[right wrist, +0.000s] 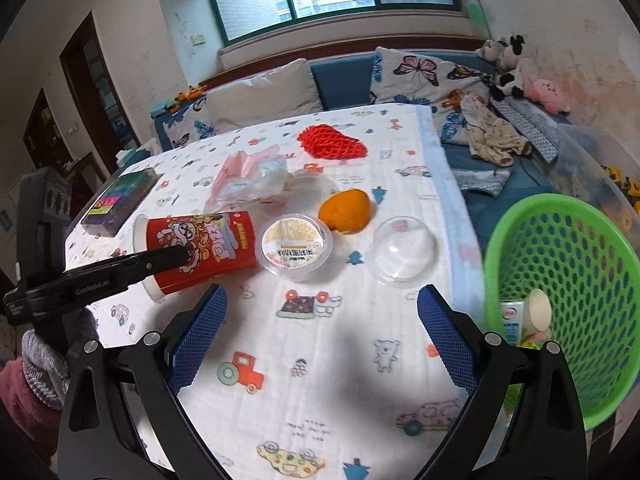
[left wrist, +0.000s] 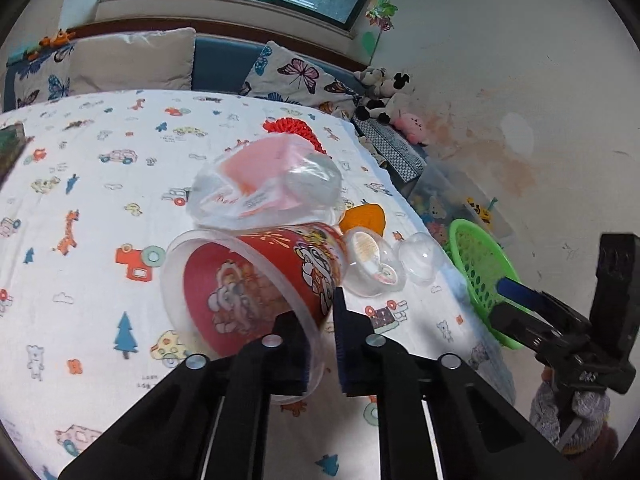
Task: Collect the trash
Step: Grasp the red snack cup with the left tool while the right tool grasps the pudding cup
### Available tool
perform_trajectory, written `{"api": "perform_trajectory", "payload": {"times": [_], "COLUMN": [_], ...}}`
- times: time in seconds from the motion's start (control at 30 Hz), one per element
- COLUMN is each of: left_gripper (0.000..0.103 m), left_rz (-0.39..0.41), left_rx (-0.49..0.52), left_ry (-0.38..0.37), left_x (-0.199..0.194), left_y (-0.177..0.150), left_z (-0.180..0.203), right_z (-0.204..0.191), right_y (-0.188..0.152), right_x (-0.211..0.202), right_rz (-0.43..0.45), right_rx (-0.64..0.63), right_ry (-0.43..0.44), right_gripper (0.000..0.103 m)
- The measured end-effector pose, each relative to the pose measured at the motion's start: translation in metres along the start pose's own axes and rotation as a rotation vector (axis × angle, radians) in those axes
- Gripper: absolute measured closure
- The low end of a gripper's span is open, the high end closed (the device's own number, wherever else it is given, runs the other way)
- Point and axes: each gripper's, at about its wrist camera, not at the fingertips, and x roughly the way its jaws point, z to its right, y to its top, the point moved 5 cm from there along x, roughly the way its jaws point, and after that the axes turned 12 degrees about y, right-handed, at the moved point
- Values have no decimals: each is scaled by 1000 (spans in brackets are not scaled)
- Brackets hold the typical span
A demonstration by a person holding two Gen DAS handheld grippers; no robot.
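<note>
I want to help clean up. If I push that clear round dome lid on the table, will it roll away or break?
The clear dome lid sits flat side down on the tablecloth, so it would probably slide rather than roll. It looks like thin, empty plastic, so likely very light and easy to squash. Its smooth, curved top may be slippery to pinch.

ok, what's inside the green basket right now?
In the green basket: a small carton and a little cup on its side. The right claw's arm hides whatever lies lower.
</note>
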Motion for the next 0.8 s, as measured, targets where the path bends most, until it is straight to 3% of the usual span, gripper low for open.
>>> {"api": "perform_trajectory", "payload": {"times": [0.43, 0.8], "left_gripper": [97, 97], "left_rz": [31, 53], "left_rx": [-11, -25], "left_ry": [43, 43], "left_x": [-35, -54], "left_y": [-8, -11], "left_z": [-28, -40], "right_z": [-14, -11], "right_y": [7, 8], "right_x": [54, 111], "right_rz": [-78, -159], "right_rx": [-37, -89], "right_ry": [43, -24], "right_gripper": [14, 16]}}
